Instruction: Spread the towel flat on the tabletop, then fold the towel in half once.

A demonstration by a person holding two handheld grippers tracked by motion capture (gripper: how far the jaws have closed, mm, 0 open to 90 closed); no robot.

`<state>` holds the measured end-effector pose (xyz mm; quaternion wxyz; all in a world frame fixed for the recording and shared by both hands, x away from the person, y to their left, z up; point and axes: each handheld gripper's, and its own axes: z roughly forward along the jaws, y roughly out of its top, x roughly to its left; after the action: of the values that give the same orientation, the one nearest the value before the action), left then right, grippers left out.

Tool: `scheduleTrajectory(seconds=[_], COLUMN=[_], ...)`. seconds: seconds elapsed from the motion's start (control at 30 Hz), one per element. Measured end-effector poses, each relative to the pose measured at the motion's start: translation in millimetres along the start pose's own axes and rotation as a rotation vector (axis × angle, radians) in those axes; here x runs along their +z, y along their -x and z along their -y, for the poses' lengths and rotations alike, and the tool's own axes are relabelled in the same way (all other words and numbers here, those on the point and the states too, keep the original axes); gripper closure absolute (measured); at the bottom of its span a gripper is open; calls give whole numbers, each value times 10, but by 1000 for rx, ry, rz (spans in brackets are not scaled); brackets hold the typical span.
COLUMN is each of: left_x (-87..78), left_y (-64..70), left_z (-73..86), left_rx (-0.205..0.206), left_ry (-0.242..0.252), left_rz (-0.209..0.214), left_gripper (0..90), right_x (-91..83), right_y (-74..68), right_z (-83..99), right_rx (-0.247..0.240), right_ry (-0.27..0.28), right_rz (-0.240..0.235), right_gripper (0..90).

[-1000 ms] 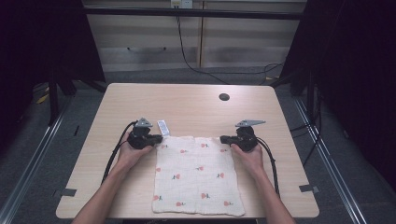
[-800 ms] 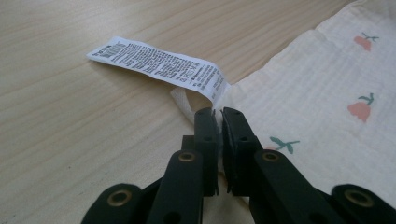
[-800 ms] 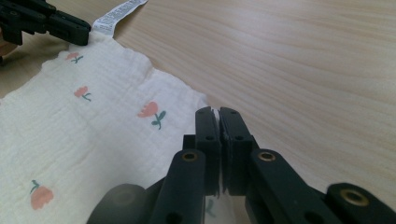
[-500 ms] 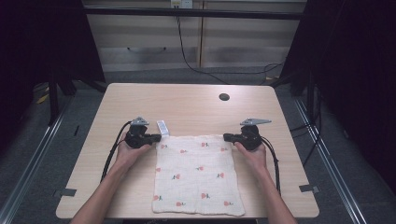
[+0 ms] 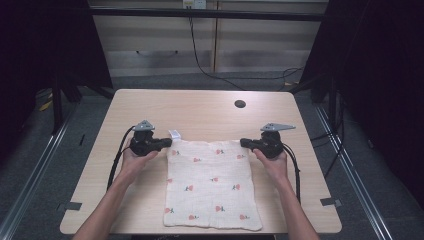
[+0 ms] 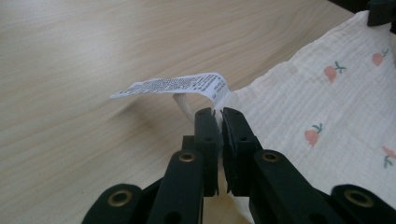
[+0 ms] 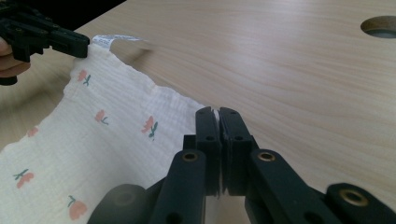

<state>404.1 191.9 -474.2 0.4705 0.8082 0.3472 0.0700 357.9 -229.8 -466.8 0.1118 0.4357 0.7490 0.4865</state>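
My left tool [image 5: 167, 142] is clenched on the far left corner of the strawberry-print cloth [image 5: 212, 185], just beside its white care label [image 6: 175, 86]. My right tool [image 5: 245, 142] is clenched on the far right corner. The cloth lies flat on the counter [image 5: 200, 107], stretched between them.
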Motion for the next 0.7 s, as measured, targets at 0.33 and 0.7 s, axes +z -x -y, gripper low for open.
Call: scheduleTrajectory(seconds=[0.33, 0.7], left_x=[-187, -273], left_y=[51, 236], left_z=[-155, -328], left_rx=[7, 39], left_ry=[82, 123], left_rz=[5, 17], left_gripper=[855, 855], right_x=[-62, -213], right_y=[-27, -39], right_z=[-110, -276], right_rx=[-9, -24], right_ry=[44, 81], right_rz=[-4, 14], right_gripper=[872, 873])
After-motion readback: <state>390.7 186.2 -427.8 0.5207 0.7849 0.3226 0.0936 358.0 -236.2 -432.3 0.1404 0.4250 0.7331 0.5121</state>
